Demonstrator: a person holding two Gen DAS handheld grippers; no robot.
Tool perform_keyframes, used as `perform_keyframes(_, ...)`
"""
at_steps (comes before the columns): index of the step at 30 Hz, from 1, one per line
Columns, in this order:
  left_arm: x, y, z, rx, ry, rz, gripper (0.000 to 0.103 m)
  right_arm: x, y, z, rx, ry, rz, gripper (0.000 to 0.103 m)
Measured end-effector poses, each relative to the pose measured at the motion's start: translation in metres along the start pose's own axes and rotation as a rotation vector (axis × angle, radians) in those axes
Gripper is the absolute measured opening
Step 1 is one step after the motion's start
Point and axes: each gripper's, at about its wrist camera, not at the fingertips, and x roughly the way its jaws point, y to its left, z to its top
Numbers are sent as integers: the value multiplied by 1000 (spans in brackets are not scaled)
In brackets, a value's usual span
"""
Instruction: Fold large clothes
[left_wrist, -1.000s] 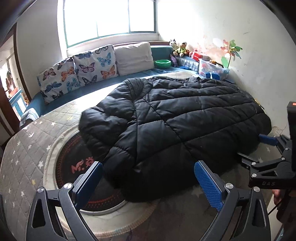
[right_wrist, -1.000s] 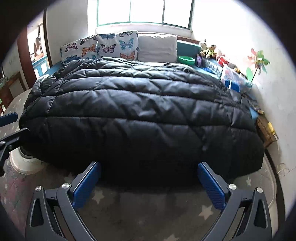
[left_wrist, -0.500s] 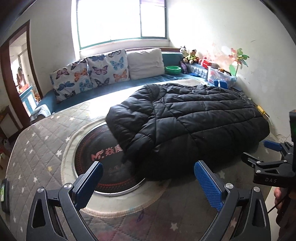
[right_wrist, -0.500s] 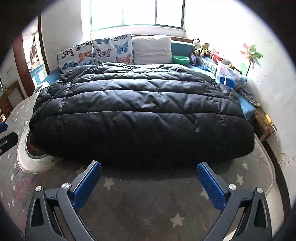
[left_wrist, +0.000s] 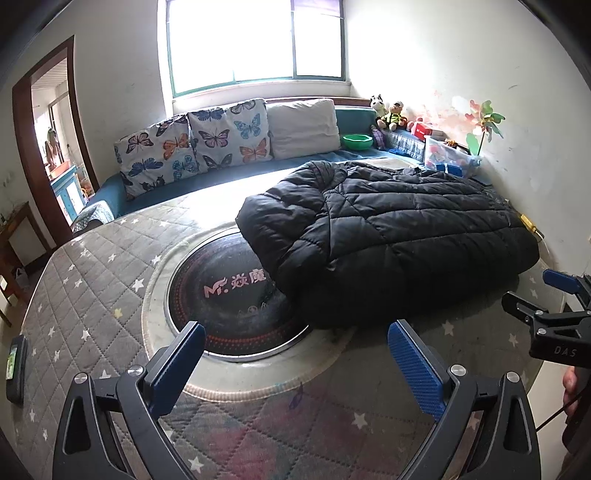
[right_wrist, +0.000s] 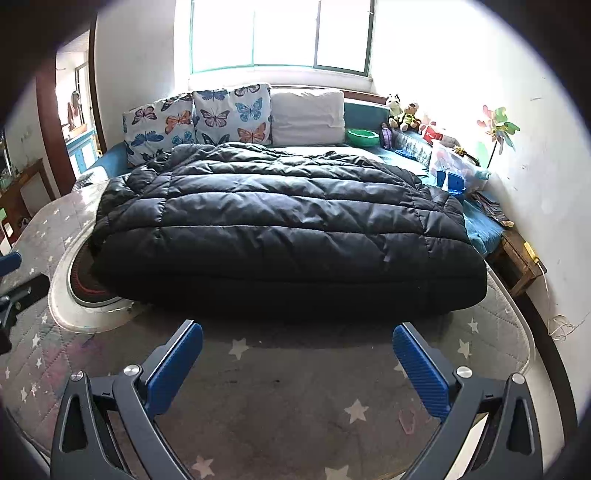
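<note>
A large black quilted puffer jacket (left_wrist: 388, 236) lies folded into a thick bundle on the star-patterned grey mat (left_wrist: 92, 280), partly over a round black disc with pink lettering (left_wrist: 229, 295). It fills the middle of the right wrist view (right_wrist: 288, 229). My left gripper (left_wrist: 295, 354) is open and empty, held back from the jacket's near edge. My right gripper (right_wrist: 297, 354) is open and empty, just short of the jacket's front edge; it also shows at the right edge of the left wrist view (left_wrist: 550, 314).
Butterfly cushions (left_wrist: 195, 147) and a white pillow (left_wrist: 303, 125) line a blue bench under the window. A green bowl (left_wrist: 356, 141), plush toys (left_wrist: 388, 112) and a plastic box (left_wrist: 450, 158) stand at the back right. A doorway (left_wrist: 51, 147) opens left. A dark device (left_wrist: 14, 369) lies at the mat's left edge.
Both grippers have pulled back and up from the jacket, which now looks smaller and farther. More of the mat and the round disc shows. The jacket has not moved.
</note>
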Motion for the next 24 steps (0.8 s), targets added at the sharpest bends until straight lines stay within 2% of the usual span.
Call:
perform_keyframes(13,10,-7,-7,16,26,-11,103,-3,-4,-5,19,-2,-15,103)
perform_keyframes(24,35,-2,-3,-2,71,-8,103,14,-30,-8,99,33,-31,103)
